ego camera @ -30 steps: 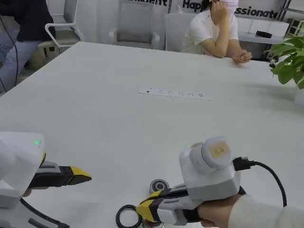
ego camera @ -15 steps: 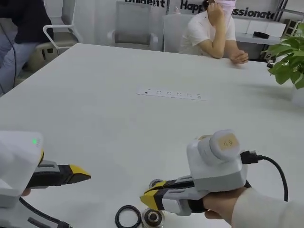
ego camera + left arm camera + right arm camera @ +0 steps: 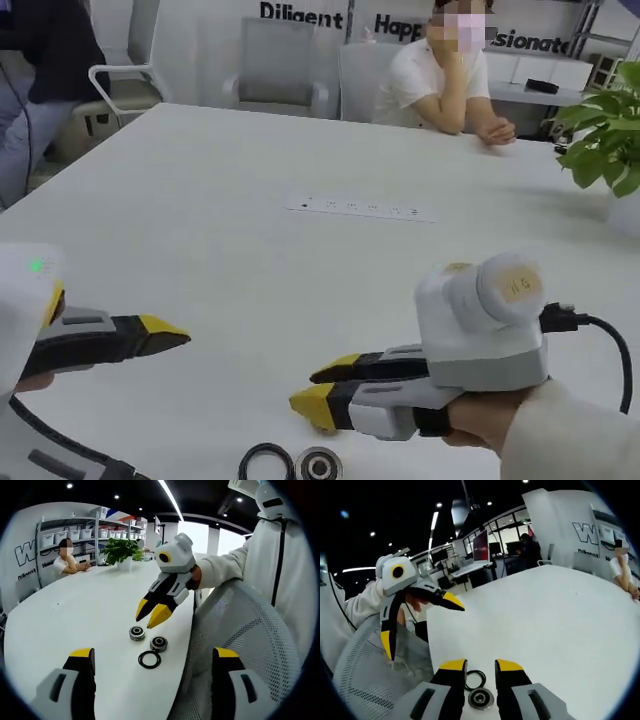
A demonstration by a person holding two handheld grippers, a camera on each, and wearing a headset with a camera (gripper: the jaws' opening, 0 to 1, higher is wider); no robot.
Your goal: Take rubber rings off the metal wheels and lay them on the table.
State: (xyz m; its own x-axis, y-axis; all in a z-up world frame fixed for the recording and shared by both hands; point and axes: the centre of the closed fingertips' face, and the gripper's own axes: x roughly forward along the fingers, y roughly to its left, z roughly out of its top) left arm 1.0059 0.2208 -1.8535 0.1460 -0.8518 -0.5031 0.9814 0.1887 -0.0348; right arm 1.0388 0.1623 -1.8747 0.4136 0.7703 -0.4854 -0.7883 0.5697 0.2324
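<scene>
The right hand-held gripper (image 3: 310, 392) has been lifted off the white surface (image 3: 250, 250) over the last second. Earlier its yellow tips were pressed low beside the wheels, and now it is held above them, jaws set narrow with nothing between them. A loose black rubber ring (image 3: 266, 447) is seen lying flat on the surface at the near edge, just beside a small round metal wheel (image 3: 319, 465) whose rim looks bare. That ring's place has not been altered, so one removal can be judged finished. In the left gripper view, a second metal wheel (image 3: 137, 633) is found a little beyond, under the right hand-held gripper's tips. Its darker rim suggests that a ring is still to be taken off. The left hand-held gripper (image 3: 165, 338) is kept off to the side, jaws spread wide and empty.
</scene>
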